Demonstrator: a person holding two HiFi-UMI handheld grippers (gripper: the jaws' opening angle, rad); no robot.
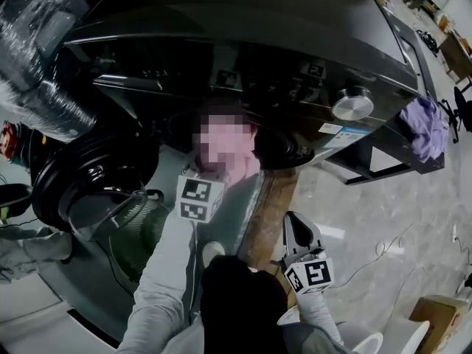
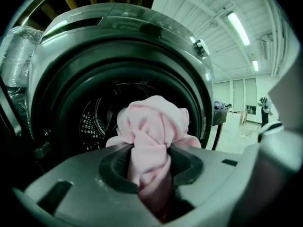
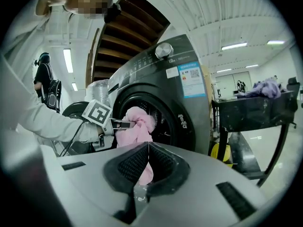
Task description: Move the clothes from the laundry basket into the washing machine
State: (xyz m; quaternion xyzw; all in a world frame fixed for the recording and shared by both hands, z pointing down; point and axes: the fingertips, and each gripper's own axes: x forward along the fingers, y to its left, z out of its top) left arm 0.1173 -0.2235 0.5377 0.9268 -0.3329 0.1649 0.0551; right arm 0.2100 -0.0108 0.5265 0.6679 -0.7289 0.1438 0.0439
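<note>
A pink garment [image 2: 154, 122] is bunched between the jaws of my left gripper [image 2: 150, 150], which is shut on it right in front of the washing machine's round drum opening [image 2: 102, 119]. From the right gripper view, the left gripper [image 3: 120, 123] holds the pink garment [image 3: 137, 126] at the opening, part of it hanging down. The right gripper [image 3: 149, 148] is lower and nearer, its tips touching with nothing clamped. In the head view the left gripper [image 1: 210, 177] is at the dark washing machine [image 1: 295, 43] and the right gripper [image 1: 295, 227] is over the floor. Purple clothes [image 1: 424, 127] lie in a dark basket [image 3: 251, 110].
The machine's round door [image 1: 88, 175] stands swung open at the left. A plastic-wrapped bundle [image 1: 37, 50] sits beside the machine. The dark basket stands on a frame to the machine's right. Cables [image 1: 383, 249] and a cardboard box [image 1: 435, 316] lie on the floor. A person [image 3: 45, 79] stands far off.
</note>
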